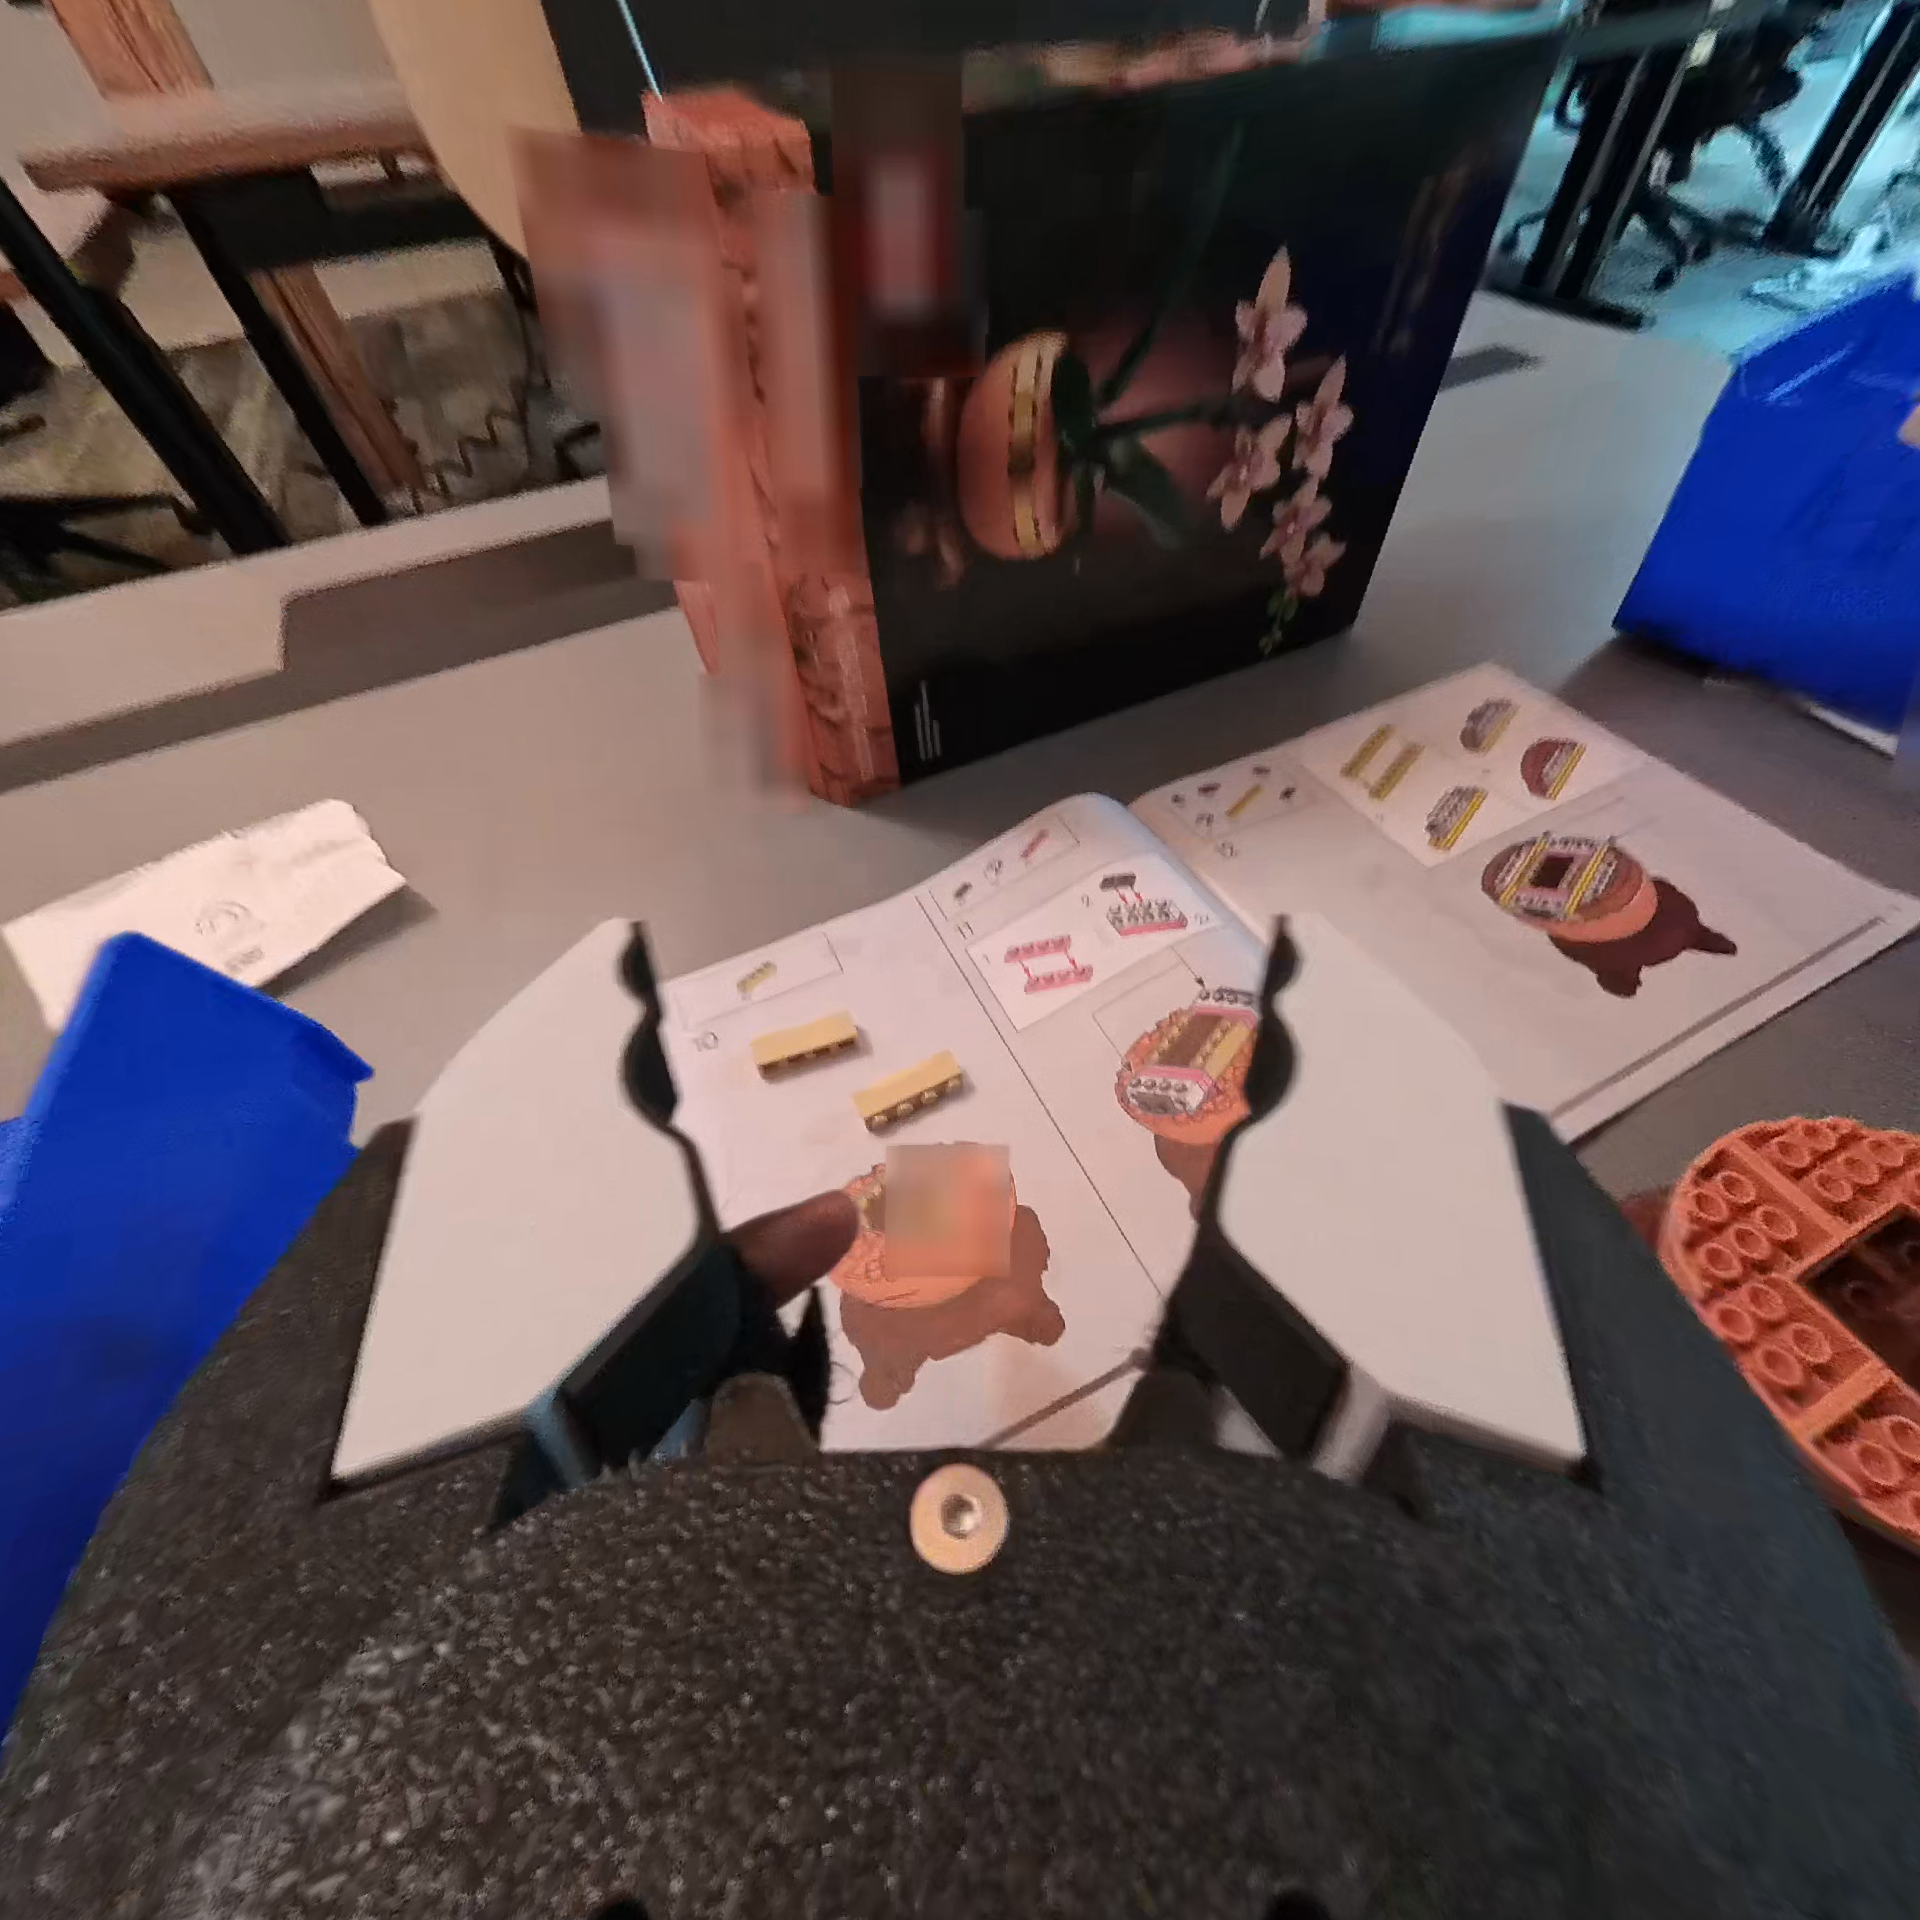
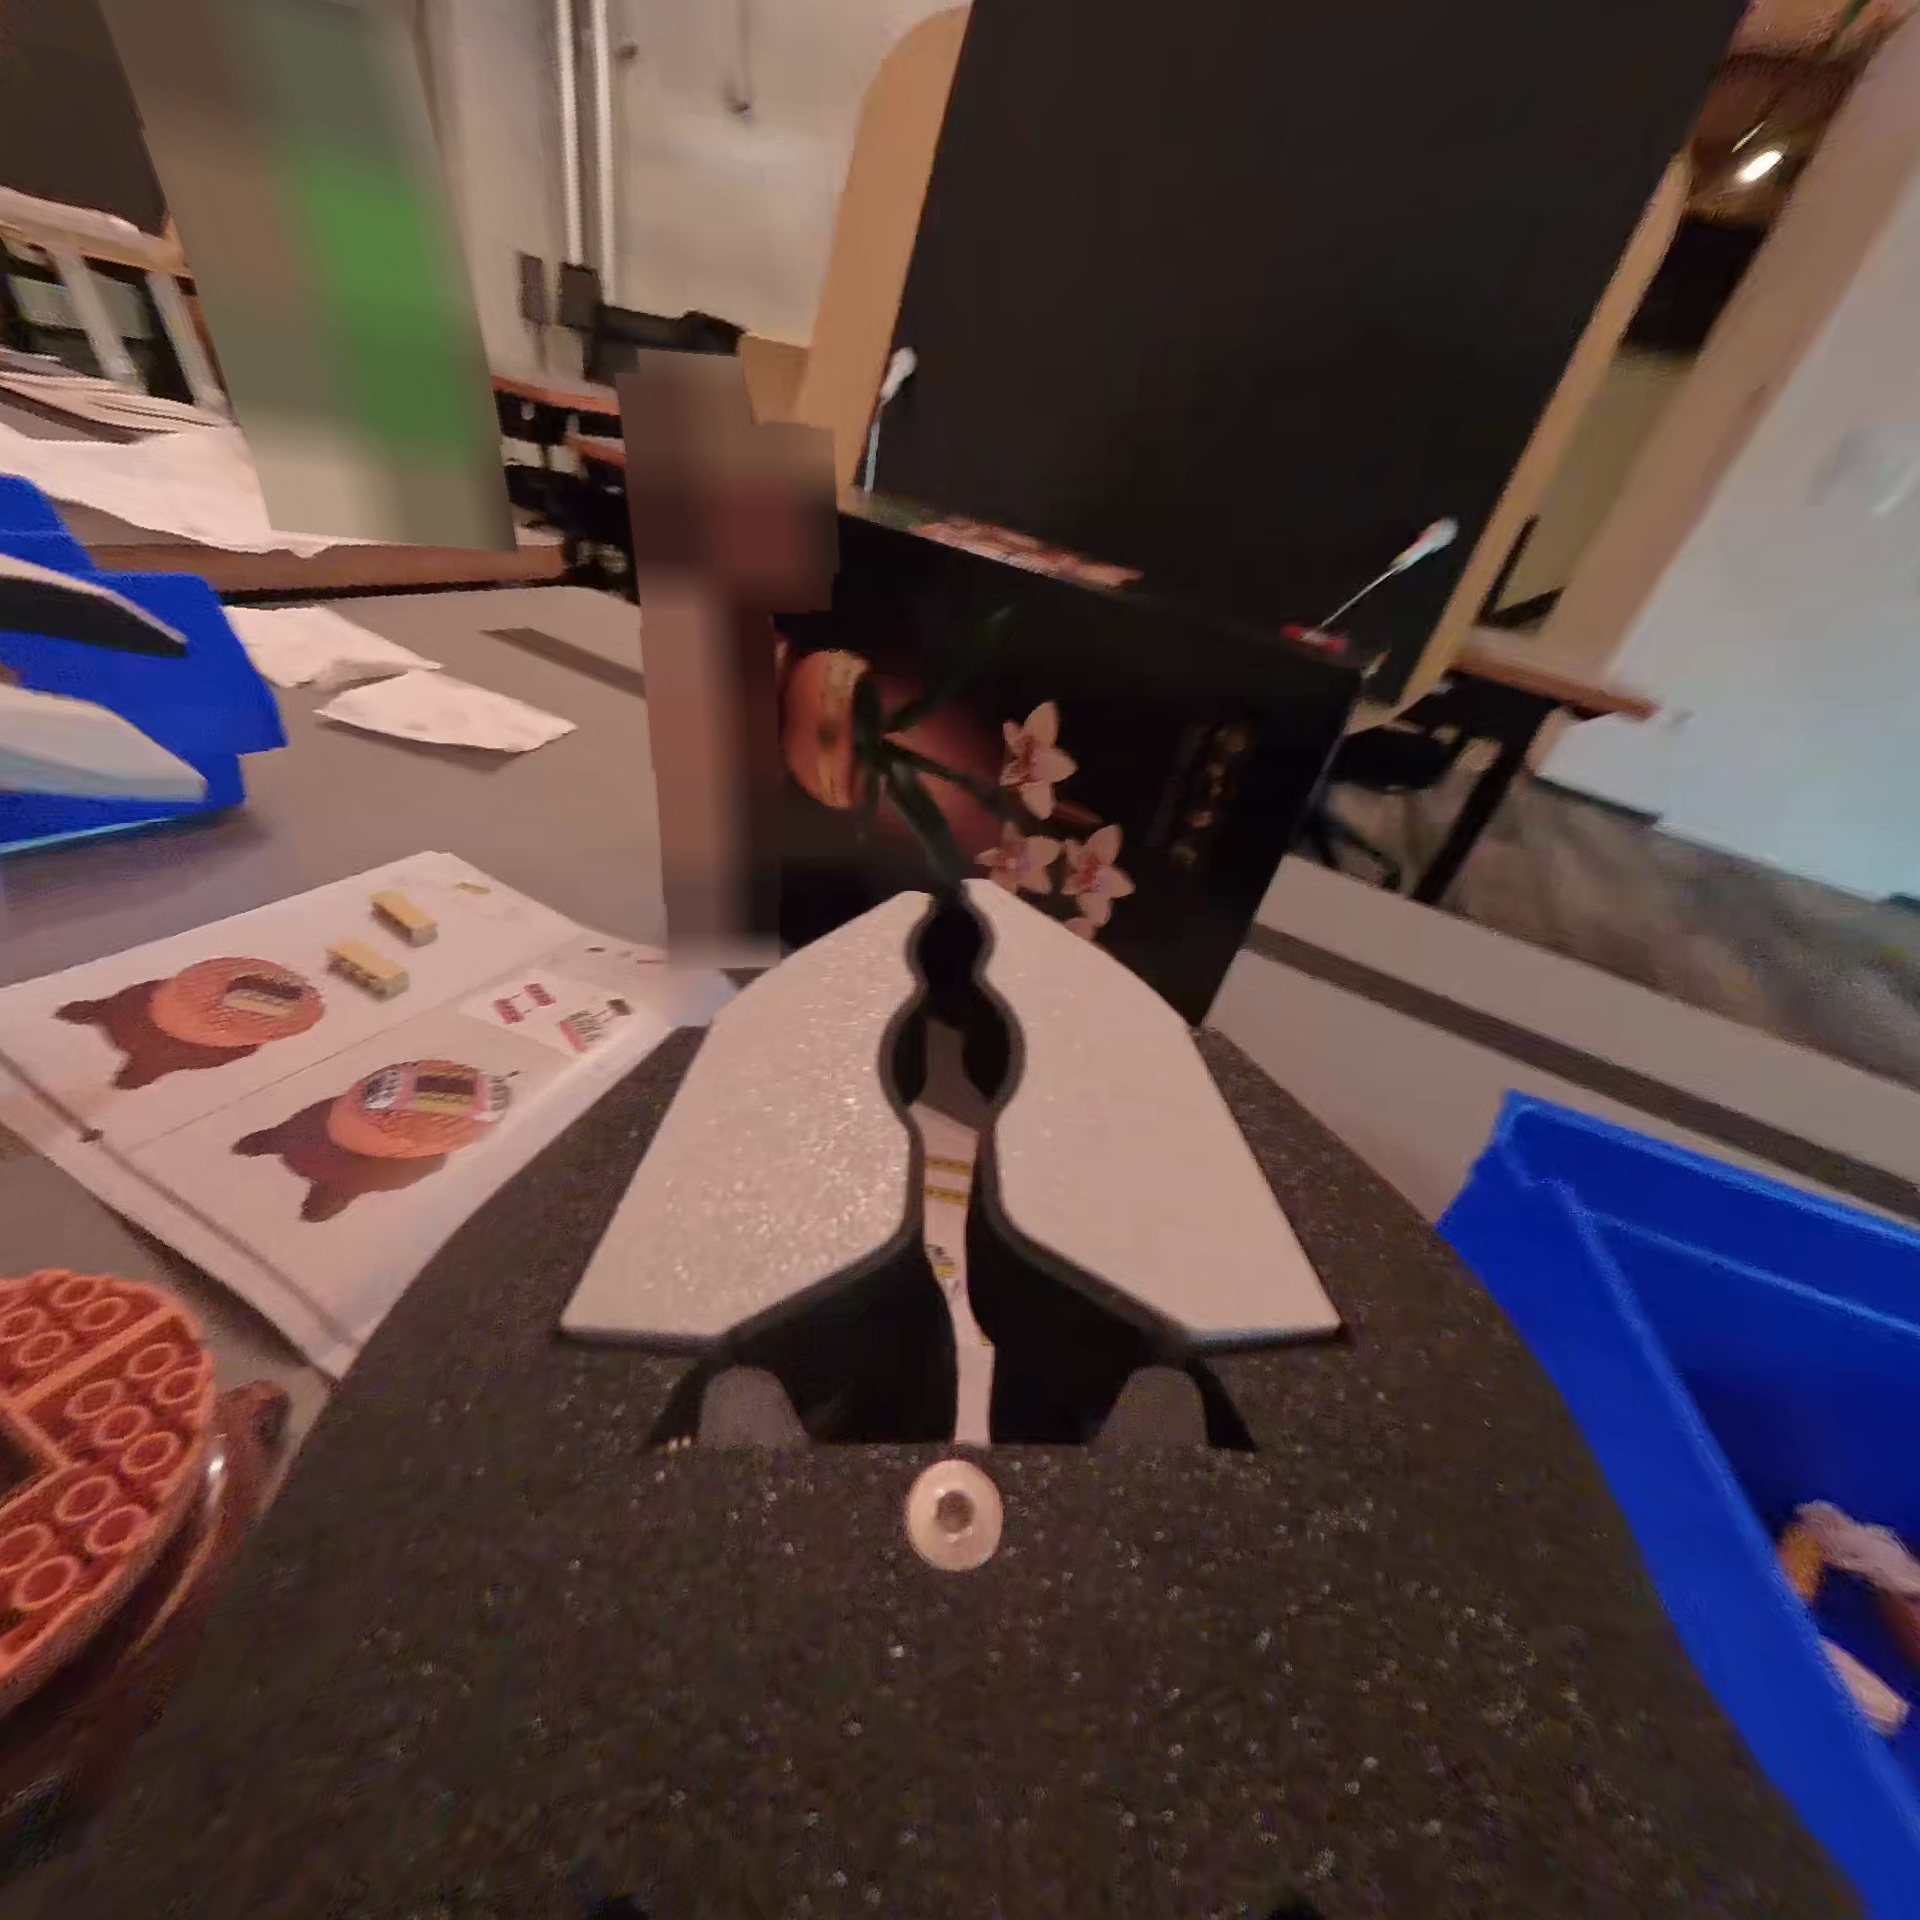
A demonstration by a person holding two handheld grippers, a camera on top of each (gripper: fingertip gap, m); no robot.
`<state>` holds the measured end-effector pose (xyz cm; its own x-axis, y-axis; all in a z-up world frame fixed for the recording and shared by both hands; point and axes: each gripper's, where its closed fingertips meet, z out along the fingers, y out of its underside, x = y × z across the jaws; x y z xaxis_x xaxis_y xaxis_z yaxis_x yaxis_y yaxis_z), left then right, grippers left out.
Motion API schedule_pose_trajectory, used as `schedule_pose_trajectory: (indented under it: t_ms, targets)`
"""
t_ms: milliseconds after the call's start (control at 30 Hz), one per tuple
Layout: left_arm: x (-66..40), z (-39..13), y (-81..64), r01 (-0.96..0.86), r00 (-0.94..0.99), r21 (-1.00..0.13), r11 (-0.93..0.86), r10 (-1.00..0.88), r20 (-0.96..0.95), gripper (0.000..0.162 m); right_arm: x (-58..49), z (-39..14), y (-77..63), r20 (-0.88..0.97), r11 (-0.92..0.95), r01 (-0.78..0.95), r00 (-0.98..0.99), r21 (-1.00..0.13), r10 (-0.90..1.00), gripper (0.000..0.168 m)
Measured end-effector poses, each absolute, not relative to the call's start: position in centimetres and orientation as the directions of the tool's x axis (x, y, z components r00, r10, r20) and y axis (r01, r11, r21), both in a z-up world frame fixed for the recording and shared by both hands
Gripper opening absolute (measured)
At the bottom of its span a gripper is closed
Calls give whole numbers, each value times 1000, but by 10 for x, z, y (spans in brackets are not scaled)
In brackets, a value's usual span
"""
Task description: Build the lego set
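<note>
Your left gripper [image 1: 961, 997] hangs over the open instruction booklet [image 1: 1091, 1039] with its jaws spread wide and nothing between them. A fingertip [image 1: 805, 1231] shows under the left jaw, close to the printed picture of the pot. Your right gripper [image 2: 951, 914] has its jaws drawn nearly together; only a thin wavy slit remains, and I see no brick caught in it.

The thing that matters is the round orange studded base [image 1: 1808, 1309], resting on a dark brown piece on the tabletop [image 1: 520, 748]. In the left wrist view it lies low and to the right of the jaws; in the right wrist view the same base [image 2: 94, 1413] lies low and to the left. So it sits between your two grippers, behind both sets of tips, and neither points at it. Both seem about equally near.

Loose parts look to be in the blue bin [image 2: 1704, 1382] on your right, just beside the right gripper. The set's box [image 1: 1195, 436] stands upright beyond the booklet. My guess is you are reading the step, with a fetch from the bin next.
</note>
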<state>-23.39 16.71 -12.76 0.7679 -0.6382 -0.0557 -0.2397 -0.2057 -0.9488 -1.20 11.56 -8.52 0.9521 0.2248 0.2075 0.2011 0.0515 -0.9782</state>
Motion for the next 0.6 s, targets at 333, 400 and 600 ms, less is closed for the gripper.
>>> schedule_pose_trajectory:
  t_ms: [333,400,600]
  targets:
    - [-245,-136,160,-320,745,-924,-208,-658,-110,36,-30,-105,115,137,-94,187,911,-978,390,0]
    - [-246,-137,157,-352,727,-922,-162,-668,-160,0,-30,-105,119,121,-94,168,918,-981,377,3]
    - [-249,-151,161,-418,725,-885,-206,-662,-189,55,-50,-115,122,113,-139,208,858,-968,502,0]
